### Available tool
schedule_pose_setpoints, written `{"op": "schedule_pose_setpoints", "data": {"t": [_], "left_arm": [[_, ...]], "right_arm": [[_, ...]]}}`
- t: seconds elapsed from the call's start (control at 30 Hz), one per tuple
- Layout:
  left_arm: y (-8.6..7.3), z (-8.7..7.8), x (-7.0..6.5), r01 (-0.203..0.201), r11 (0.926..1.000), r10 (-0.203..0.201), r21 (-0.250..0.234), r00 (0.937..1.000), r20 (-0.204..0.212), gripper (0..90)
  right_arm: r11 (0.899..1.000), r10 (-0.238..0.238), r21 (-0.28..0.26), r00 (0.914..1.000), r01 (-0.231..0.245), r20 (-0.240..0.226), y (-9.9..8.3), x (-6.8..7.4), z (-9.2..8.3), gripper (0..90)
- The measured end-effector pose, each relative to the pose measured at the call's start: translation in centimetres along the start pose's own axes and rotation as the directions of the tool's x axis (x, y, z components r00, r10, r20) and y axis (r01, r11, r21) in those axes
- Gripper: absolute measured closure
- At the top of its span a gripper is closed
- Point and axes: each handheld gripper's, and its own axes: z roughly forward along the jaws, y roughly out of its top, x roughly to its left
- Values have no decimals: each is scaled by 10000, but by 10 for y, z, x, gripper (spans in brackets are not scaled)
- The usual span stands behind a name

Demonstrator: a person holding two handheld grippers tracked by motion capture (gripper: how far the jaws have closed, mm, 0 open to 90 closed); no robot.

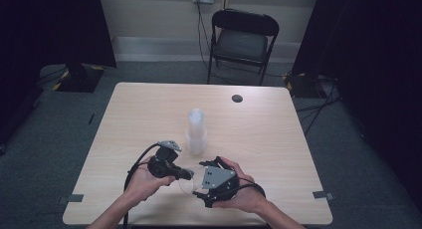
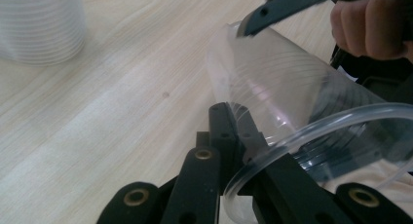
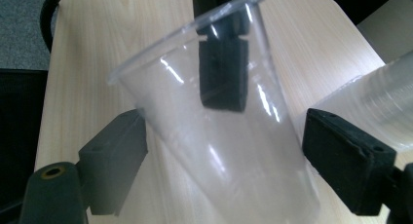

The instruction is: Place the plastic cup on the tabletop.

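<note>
Clear plastic cup [image 3: 219, 136] at table's six o'clock edge, rim pinched by left gripper [image 1: 185, 174]. Right gripper [image 3: 224, 151] jaws spread wide, flanking walls, not pressing. Light, thin, slippery, crushable; best gripped gently mid-wall. Cup stack [image 1: 196, 132] at twelve o'clock.

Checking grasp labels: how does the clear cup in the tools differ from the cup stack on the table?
The single clear cup is held tilted off the table; the cup stack stands upright on the table. The cup is pinched at its rim by the left tool, with the right tool open around it; the stack is untouched. The cup is one piece; the stack is many nested. Both are clear plastic.
</note>
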Motion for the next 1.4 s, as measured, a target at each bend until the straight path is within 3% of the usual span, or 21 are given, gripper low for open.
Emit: {"op": "schedule_pose_setpoints", "data": {"t": [0.27,0.33,0.57,1.0,1.13,1.3,1.4], "left_arm": [[2,8,0,300,9995,-300,20,9995,-106,892],[3,10,2,397,9992,-397,-13,9992,36,891],[7,11,2,543,9984,-540,186,9984,-153,892],[11,9,-1,735,9957,-753,-560,9967,-314,882],[11,8,0,899,9908,-922,-1007,9956,-179,871],[10,7,1,957,9881,-979,-1205,9951,-123,852],[9,3,1,1080,9797,-1124,-1688,9935,-169,843]], "right_arm": [[10000,49,84,9999,-47,-156,3,3,10,179],[10000,55,45,9999,-54,-159,4,4,12,188],[10000,-62,26,9999,62,124,5,5,15,189],[9975,519,-508,9976,-495,469,2,0,11,241],[9938,883,-704,9954,-855,366,0,-3,9,270],[9897,1202,-837,9915,-1158,502,-1,-6,8,270],[9861,1474,-843,9878,-1430,495,-3,-9,7,273]]}}
